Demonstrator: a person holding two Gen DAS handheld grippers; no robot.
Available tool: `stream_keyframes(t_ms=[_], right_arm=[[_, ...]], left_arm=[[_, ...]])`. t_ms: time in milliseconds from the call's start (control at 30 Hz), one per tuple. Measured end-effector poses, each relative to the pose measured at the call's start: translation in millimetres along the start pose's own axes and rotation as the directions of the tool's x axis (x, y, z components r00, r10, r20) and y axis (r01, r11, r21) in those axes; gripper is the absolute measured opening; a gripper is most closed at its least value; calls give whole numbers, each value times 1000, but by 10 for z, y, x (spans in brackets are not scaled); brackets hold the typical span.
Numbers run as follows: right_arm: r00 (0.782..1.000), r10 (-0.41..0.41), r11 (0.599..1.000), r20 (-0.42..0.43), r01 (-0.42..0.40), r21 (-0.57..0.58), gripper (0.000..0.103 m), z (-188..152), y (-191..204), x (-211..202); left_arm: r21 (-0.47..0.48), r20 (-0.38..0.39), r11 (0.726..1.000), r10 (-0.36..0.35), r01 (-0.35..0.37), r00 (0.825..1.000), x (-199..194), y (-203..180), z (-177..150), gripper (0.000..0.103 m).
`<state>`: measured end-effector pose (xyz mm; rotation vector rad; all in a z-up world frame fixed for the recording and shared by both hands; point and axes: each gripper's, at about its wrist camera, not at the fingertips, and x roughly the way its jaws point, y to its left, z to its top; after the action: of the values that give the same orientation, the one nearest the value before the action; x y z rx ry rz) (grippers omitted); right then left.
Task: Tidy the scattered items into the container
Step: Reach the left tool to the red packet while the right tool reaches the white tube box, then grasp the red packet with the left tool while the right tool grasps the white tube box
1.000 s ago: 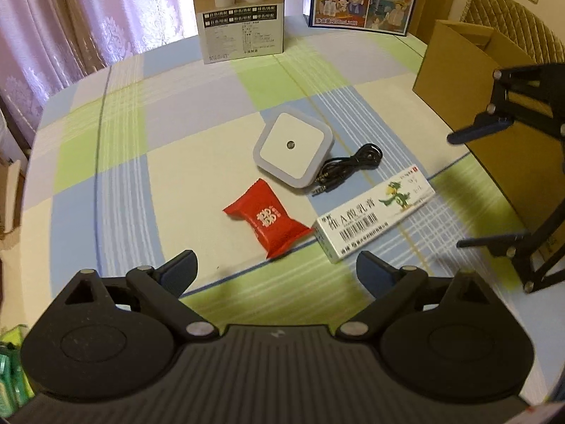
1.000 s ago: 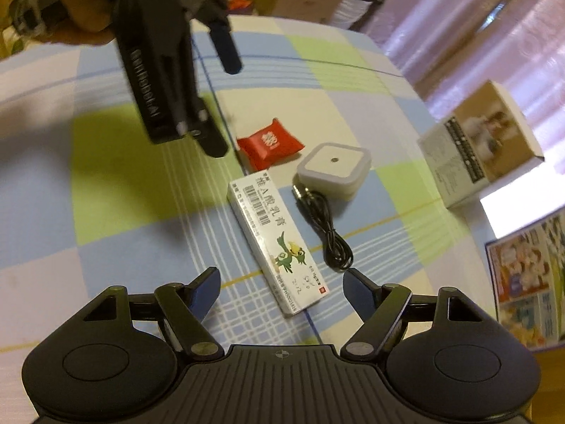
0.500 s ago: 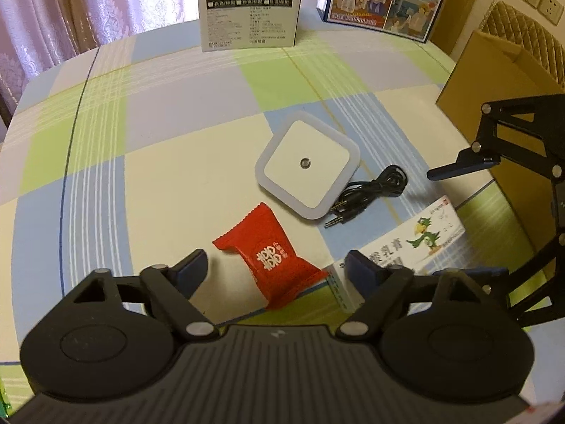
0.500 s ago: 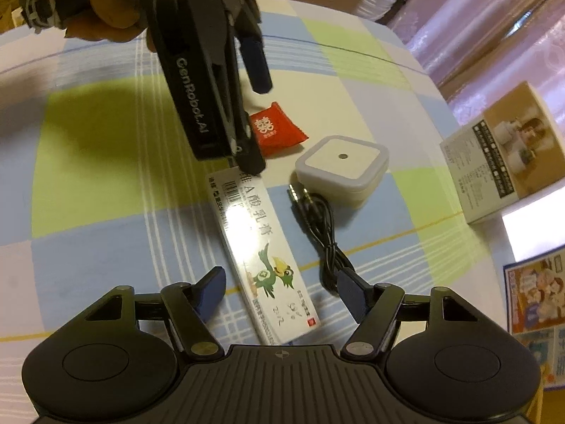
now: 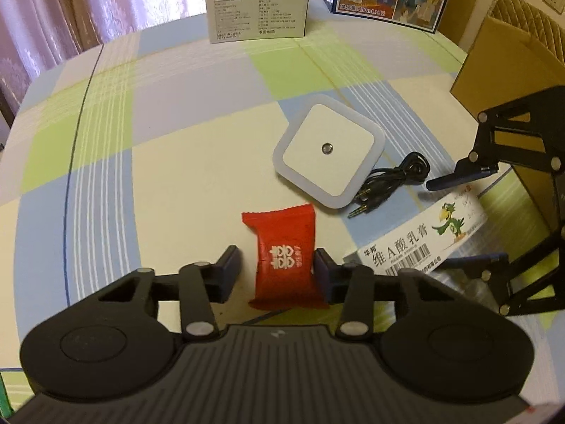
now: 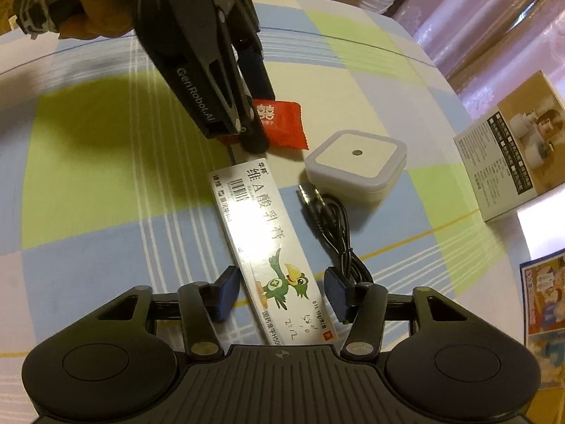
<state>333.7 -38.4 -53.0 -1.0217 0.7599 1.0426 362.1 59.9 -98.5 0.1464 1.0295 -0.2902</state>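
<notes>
Left wrist view: the left claw [image 5: 277,270] is closing around the red candy packet [image 5: 284,256] on the counter [image 5: 176,183]; only one pad touches.

Right wrist view: the right claw [image 6: 280,291] is closing astride the white ointment box [image 6: 268,247], pads apart. The other tool reads "GenRobot.AI".

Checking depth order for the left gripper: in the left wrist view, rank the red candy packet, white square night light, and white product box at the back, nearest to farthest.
1. Red candy packet: between the left gripper's closing fingers.
2. White square night light: mid-table, up and right of the packet.
3. White product box: standing at the table's far edge.
</notes>
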Motion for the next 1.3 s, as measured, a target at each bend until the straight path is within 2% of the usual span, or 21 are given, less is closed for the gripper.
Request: stream_keyframes(t_ms=[67,133,233,367,433,533,767,933,1000,1067,1133,1200,1300], right_arm=[[1000,-2,1000,-4,2,12,45,7,21,-9],[1000,4,999,-15,-3,36,43,8,45,-37],[999,39,991,-37,-34,128,41,-9,46,-101],[995,57,967,-86,-33,254,38,-83,108,-221],[990,92,938,-104,-51,343,36,-132,127,-283],[982,153,874,-108,-84,478,35,-261,216,-403],[968,223,768,-117,-100,632,35,-549,600,-776],[972,206,766,-116,-87,637,37,-638,862,-916],[977,180,769,-117,-66,636,41,-650,911,-933],[983,149,778,-110,-48,627,52,-654,942,-952],[985,138,785,-99,-48,618,58,-674,983,-960],[988,129,784,-84,-50,618,59,-704,992,-991],[992,117,763,-51,-57,644,59,-730,937,-994]], left_arm=[[15,0,1000,15,-15,1000,-12,-13,-8,27],[29,-5,999,17,-17,1000,-20,-23,-26,26],[56,-12,998,23,-22,1000,-76,-56,-101,25],[115,-28,993,30,-27,999,-184,-158,-299,25],[148,-38,989,31,-25,999,-255,-236,-418,24],[169,-46,986,13,-5,999,-395,-362,-622,24],[255,-46,965,-55,65,997,-784,-742,-1119,24],[294,-74,952,-69,88,995,-886,-946,-1423,25],[305,-62,949,-65,81,996,-916,-983,-1486,28],[306,-53,950,-54,68,997,-927,-995,-1513,36],[314,-37,948,-40,49,999,-943,-1002,-1542,39],[321,-25,947,-26,33,999,-948,-1011,-1559,39],[313,-12,950,-20,23,1000,-949,-1013,-1566,39]])
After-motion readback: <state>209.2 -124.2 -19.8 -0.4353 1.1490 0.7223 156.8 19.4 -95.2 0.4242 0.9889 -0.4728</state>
